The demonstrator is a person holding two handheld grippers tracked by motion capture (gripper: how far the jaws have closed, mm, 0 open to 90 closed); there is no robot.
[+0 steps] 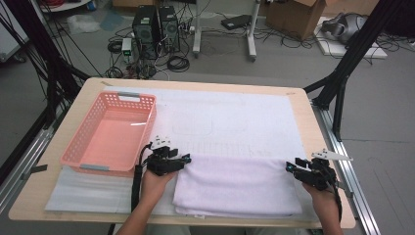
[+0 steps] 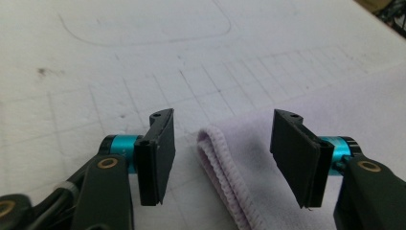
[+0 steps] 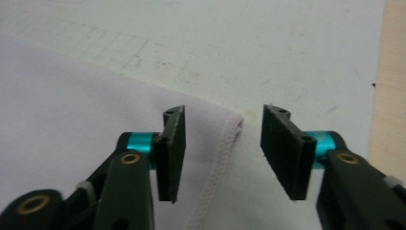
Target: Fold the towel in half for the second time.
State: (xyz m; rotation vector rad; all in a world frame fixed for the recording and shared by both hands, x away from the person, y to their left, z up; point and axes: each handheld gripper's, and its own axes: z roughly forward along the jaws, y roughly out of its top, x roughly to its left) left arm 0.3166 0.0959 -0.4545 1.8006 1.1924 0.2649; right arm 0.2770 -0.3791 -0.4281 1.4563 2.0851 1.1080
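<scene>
Both tongs stand with their jaws apart and nothing pinched. Left tongs [image 1: 187, 158] sit at the towel's [image 1: 237, 183] far left corner; in the left gripper view [image 2: 221, 155] the folded, stitched corner of the towel [image 2: 268, 163] lies on the mat between the two pads [image 2: 162, 155] without touching either. Right tongs [image 1: 288, 167] sit at the far right corner; in the right gripper view [image 3: 222, 153] the hemmed edge of the towel [image 3: 95, 110] runs up through the gap, and the pads [image 3: 173, 153] stand clear of it. Each tool lies nearly level and low over the cloth, tips turned inward so that the two face each other across the towel's far edge. The left hand [image 1: 155, 185] comes up from the near edge of the tabletop with the forearm leaning slightly right, its cable trailing back along the wrist; the right hand [image 1: 325, 198] comes up near the near right corner, forearm leaning slightly left, a grey plate [image 1: 333, 155] on top of its tool. Folded into a wide rectangle, the pale lilac towel lies on the white mat [image 1: 235, 117] along the near edge of the tabletop [image 1: 303, 105], right of the middle. A pink basket [image 1: 111, 133] stands on the left side, just beyond the left tongs, near them but apart.
</scene>
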